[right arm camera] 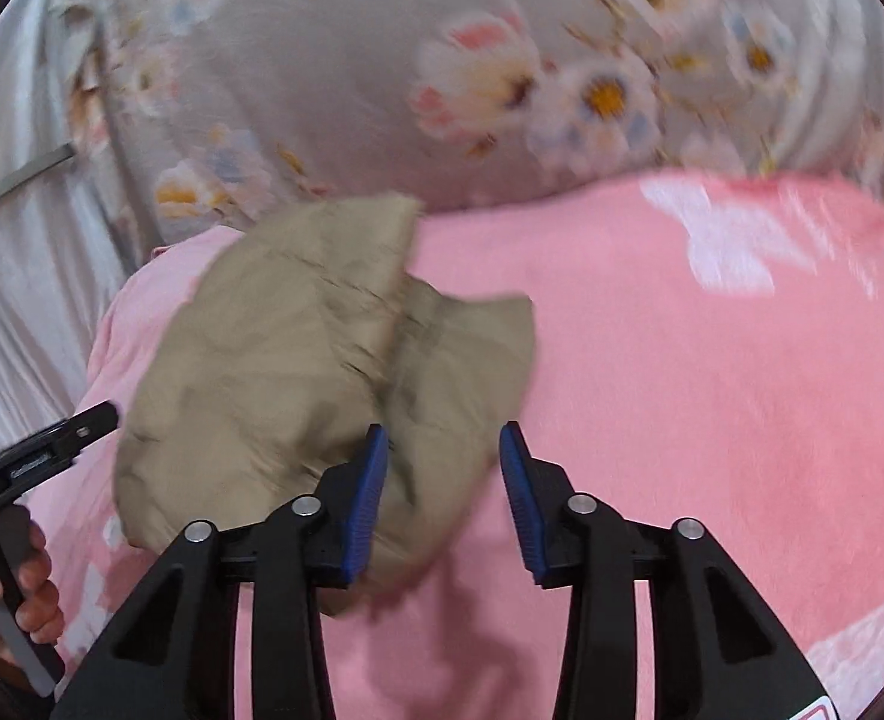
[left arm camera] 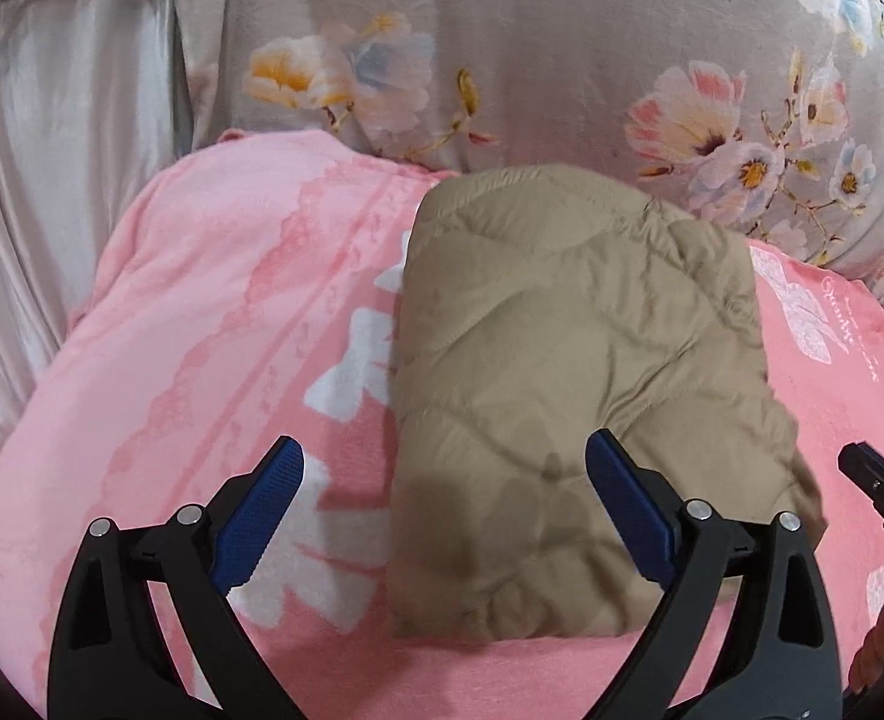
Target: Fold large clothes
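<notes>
A tan quilted garment [left arm camera: 568, 390] lies folded into a thick rectangle on a pink blanket [left arm camera: 214, 324]. My left gripper [left arm camera: 445, 456] is open wide and empty, above the garment's near left part. In the right wrist view the same garment [right arm camera: 298, 372] looks crumpled on the pink blanket [right arm camera: 712, 396], the picture blurred. My right gripper [right arm camera: 444, 450] is open and empty, over the garment's near right corner. The right gripper's tip shows at the right edge of the left wrist view [left arm camera: 874, 486]. The left gripper shows at the left edge of the right wrist view [right arm camera: 46, 444].
A grey floral quilt [left arm camera: 502, 60] is heaped behind the blanket. Pale satin fabric [left arm camera: 52, 192] hangs at the left. A hand [right arm camera: 16, 594] holds the left gripper's handle.
</notes>
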Tool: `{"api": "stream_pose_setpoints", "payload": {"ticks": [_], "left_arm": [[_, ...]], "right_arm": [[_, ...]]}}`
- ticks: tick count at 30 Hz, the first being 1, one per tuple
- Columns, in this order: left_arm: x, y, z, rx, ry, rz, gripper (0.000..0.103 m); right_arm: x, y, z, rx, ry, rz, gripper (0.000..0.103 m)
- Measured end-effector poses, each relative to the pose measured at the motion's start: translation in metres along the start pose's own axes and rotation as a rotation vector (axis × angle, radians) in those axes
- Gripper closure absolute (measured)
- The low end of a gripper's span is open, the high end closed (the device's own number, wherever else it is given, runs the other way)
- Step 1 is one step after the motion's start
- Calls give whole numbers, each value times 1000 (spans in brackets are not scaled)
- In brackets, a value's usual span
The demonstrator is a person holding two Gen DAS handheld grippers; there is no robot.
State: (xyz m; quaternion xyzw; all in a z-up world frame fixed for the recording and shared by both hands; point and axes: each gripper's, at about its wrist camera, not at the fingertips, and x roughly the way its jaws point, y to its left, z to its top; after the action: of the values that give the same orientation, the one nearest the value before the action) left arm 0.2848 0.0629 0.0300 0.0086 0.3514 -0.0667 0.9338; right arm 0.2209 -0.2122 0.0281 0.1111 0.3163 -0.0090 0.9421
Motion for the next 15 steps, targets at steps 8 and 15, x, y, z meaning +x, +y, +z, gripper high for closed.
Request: {"api": "stream_pose_setpoints", "payload": {"ticks": [8, 15], "left_arm": [[32, -31, 12, -19, 63, 65, 8], [61, -25, -1, -50, 88, 37, 5]], "right_arm": [[55, 63, 10, -145, 32, -27, 92], [97, 45, -8, -125, 66, -72, 99]]}}
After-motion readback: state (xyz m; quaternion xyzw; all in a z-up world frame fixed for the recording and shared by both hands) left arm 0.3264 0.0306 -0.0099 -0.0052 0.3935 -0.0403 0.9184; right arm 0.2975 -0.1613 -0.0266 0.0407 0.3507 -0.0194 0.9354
